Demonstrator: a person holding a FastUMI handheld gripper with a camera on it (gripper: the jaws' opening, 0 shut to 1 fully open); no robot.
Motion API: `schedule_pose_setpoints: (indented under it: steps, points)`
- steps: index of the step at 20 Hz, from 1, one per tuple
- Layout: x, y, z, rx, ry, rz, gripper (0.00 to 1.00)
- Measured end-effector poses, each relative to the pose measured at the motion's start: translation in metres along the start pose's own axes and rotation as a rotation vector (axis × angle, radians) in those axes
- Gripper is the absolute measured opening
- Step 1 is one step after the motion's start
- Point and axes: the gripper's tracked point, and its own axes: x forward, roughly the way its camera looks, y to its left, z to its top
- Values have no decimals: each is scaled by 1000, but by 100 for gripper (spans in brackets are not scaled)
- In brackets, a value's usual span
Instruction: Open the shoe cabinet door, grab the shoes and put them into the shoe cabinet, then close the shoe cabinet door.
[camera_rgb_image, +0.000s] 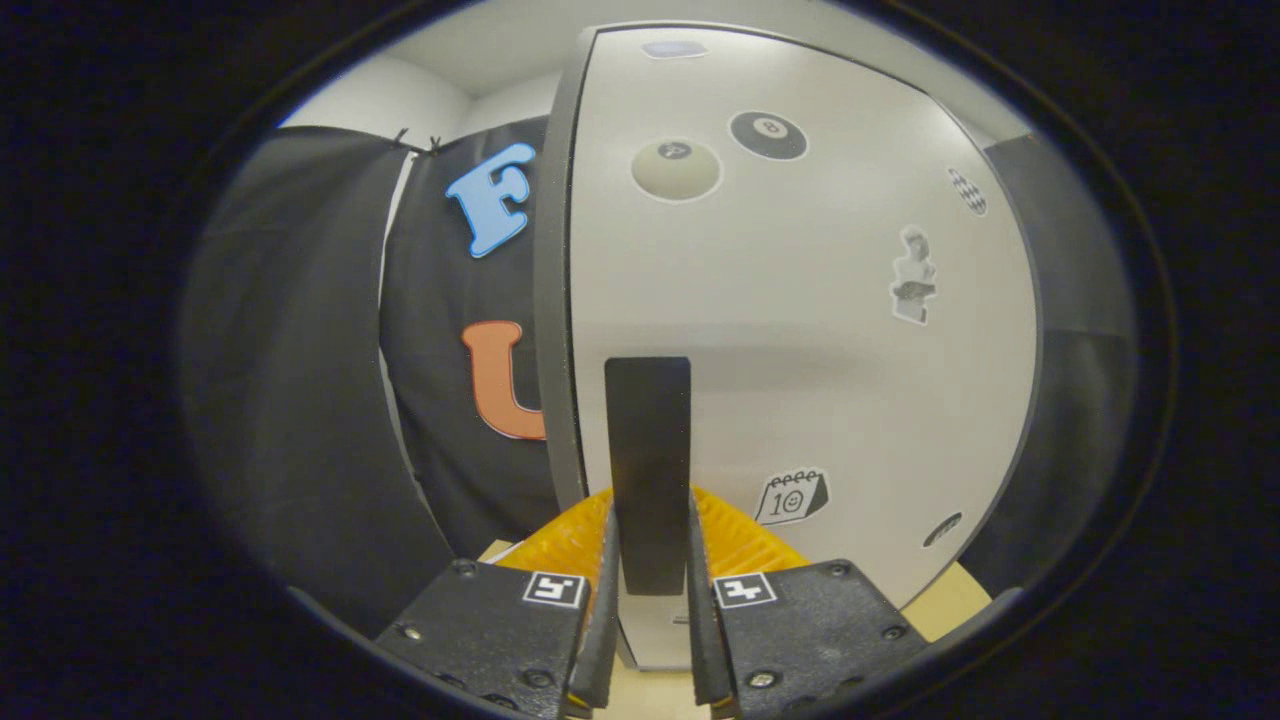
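The shoe cabinet's white door (800, 330) fills most of the gripper view, close in front of me, with several stickers on it. A flat black handle (648, 450) stands upright on the door near its left edge. My gripper (650, 545) has its two fingers pressed against the handle's lower part, one on each side. The cabinet's grey side panel (553, 300) runs along the door's left edge. The door looks flush against the cabinet.
Black cloth walls (300, 400) hang to the left of the cabinet and another dark panel (1080, 350) stands to its right. A pale wooden surface (950, 600) shows below the door on the right.
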Motion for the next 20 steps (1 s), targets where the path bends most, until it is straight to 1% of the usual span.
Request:
schedule_pose_setpoints:
  steps: [4,5,10,15,20]
  points:
    - [-20,2,-3,-3,8,59,30]
    - [-29,2,-5,16,22,76,29]
    - [-69,-7,-9,-17,48,138,28]
    - [-111,-24,-11,-55,20,197,27]
    - [-155,-45,-14,-38,25,246,27]
